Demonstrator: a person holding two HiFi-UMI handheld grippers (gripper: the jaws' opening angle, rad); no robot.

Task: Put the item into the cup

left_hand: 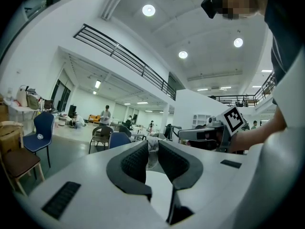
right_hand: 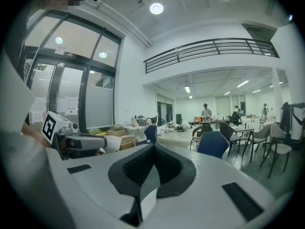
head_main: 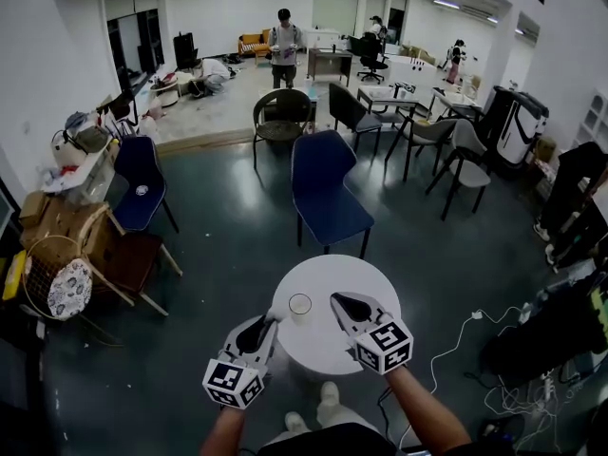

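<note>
Open office floor, with a blue chair (head_main: 323, 193) beyond a small round white table (head_main: 334, 275). A clear cup (head_main: 300, 303) stands on the table. The left hand-held gripper (head_main: 270, 319) is just left of the cup, clenched on a crumpled white item (left_hand: 152, 152). The right hand-held gripper (head_main: 339, 301) is just right of the cup, jaws together with nothing in them. The step looks like carrying the item to the cup. Next, the item likely needs centring over the cup mouth, then the jaws released.

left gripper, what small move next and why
Probably ease the left gripper slightly right until the white item pinched in its fingers hangs over the cup. The cup stands just beside its tip, and the item isn't above the rim yet.
</note>
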